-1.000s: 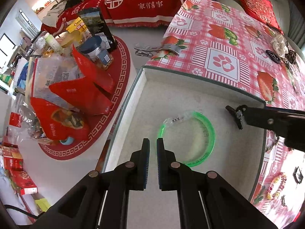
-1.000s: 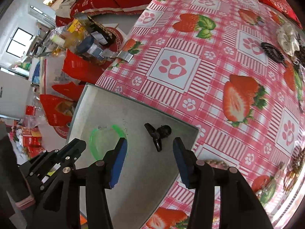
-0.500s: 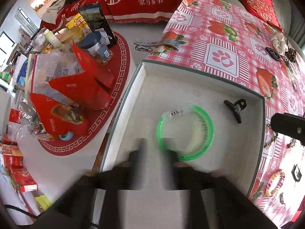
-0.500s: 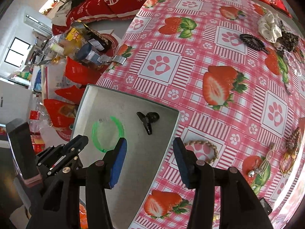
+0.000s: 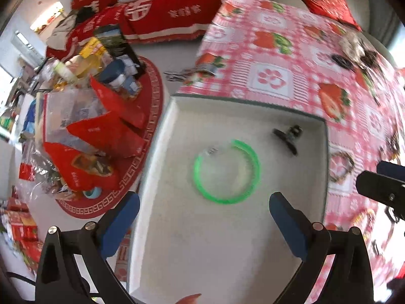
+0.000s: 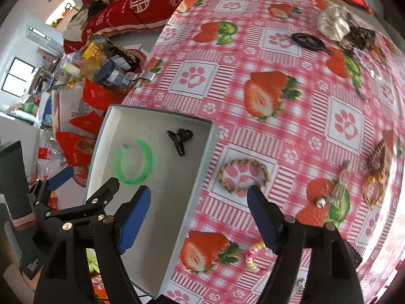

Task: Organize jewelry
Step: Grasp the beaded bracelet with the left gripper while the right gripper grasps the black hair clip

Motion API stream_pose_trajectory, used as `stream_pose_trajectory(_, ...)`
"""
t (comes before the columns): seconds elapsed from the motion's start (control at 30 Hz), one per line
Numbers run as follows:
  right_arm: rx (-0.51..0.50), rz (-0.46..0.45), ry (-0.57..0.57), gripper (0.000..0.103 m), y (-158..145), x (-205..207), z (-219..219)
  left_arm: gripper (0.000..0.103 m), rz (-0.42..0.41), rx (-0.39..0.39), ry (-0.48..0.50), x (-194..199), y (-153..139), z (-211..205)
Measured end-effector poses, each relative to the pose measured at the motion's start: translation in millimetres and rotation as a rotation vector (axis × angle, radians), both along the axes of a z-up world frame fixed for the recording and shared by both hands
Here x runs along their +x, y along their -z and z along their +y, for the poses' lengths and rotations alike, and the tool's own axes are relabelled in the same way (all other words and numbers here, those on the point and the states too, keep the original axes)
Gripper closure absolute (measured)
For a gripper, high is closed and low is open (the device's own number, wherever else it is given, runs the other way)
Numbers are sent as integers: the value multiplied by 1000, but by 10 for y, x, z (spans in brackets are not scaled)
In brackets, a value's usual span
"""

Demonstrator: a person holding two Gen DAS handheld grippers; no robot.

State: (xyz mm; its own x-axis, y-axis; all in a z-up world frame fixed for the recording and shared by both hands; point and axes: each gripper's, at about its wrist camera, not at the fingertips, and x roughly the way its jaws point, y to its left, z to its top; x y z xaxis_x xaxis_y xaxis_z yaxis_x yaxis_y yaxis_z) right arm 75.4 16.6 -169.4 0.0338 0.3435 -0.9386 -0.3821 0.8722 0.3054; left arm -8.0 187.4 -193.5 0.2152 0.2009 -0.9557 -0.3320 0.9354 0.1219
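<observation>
Inside the grey box (image 6: 202,162), the green bangle (image 5: 226,172) and black hair clip (image 5: 287,136) lie sorted. Left hand-held gripper (image 5: 203,209) opens wide above them, empty. Right hand-held gripper (image 6: 198,207), also opening and empty, straddles the box wall near the braided bracelet (image 6: 244,176) on the tabletop (image 6: 253,50), probably the next piece.

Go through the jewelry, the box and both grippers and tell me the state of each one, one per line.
Box: open, no lid on it.
Green bangle: lying flat in the box, ungripped.
Black hair clip: lying in the box, apart from the bangle.
Braided bracelet: on the tablecloth outside the box.
Beaded bracelet: on the tablecloth, ungripped.
Left gripper: jaws opening, empty.
Right gripper: jaws opening, empty.
</observation>
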Motion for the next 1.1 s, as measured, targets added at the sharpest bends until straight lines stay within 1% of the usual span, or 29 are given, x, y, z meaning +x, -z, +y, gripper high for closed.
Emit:
stream_pose_trajectory(0.1,-7,0,32,21,12,-39,-154,0,6,-10,30,21,-28,-120)
stream_pose_trajectory(0.13,-5,-1,49,19,13,-54,-239,0,2,-6,45,37,-45,-185)
stream_pose_trajectory(0.17,-4,2,64,7,19,-67,-328,0,-1,-3,57,51,-61,-229)
stream_pose_trajectory(0.2,-5,2,75,0,24,-70,-389,0,-6,-1,70,69,-76,-279)
stream_pose_trajectory(0.27,-14,-6,113,0,14,-87,-585,0,-18,-3,100,124,-121,-385)
stream_pose_trajectory(0.4,-67,-2,180,0,12,-52,-1000,0,-41,-6,135,267,-194,-563)
stream_pose_trajectory(0.6,-140,4,276,0,47,43,-1592,0,-36,-56,182,489,-200,-829)
stream_pose_trajectory(0.83,-199,23,332,0,160,13,-2050,0,-16,-86,284,584,-143,-1267)
stream_pose_trajectory(1.0,-232,32,327,0,247,-52,-2244,0,-5,-96,341,661,-66,-1508)
stream_pose_trajectory(1.1,-232,38,326,0,277,-83,-2335,0,10,-116,374,696,-6,-1647)
